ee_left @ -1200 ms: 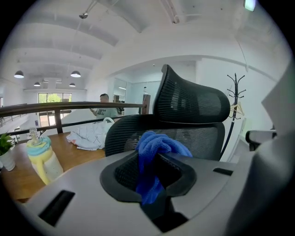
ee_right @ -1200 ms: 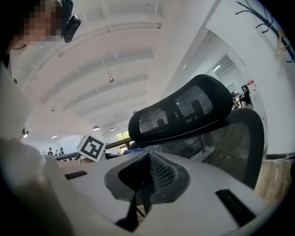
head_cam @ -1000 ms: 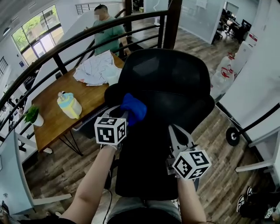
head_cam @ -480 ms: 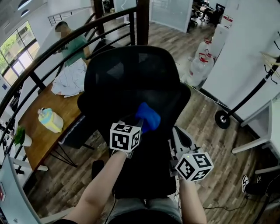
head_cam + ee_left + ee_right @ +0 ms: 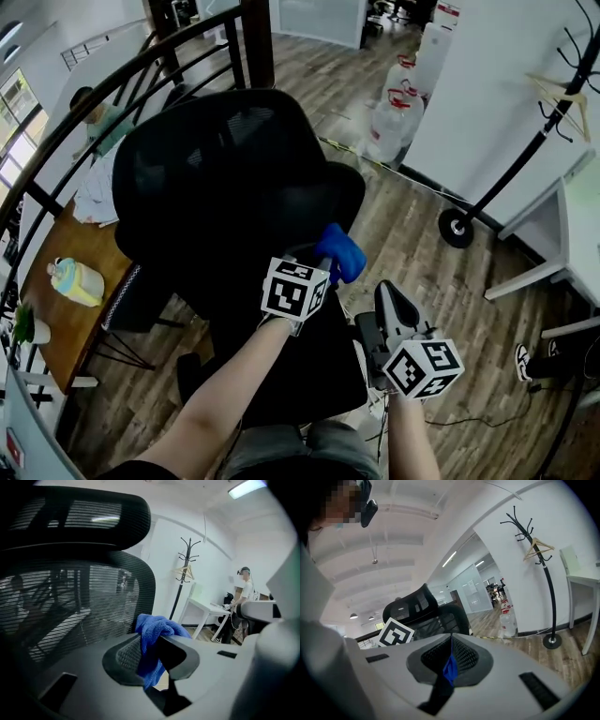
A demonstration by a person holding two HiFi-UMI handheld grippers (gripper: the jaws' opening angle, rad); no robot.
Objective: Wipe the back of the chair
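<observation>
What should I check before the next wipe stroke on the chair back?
1. Cloth grip: ok, left gripper is shut on the blue cloth.
2. Cloth contact with the chair back: cannot tell; the cloth sits at its right edge.
3. Right gripper out of the way: ok, shut, below and right of the cloth.
4. Chair back free of obstructions: ok, nothing hangs on it.

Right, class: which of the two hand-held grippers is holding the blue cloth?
The left hand-held gripper: its jaws pinch the bunched blue cloth beside the black chair back. The right hand-held gripper has its jaws together, lower and nearer the person.
</observation>
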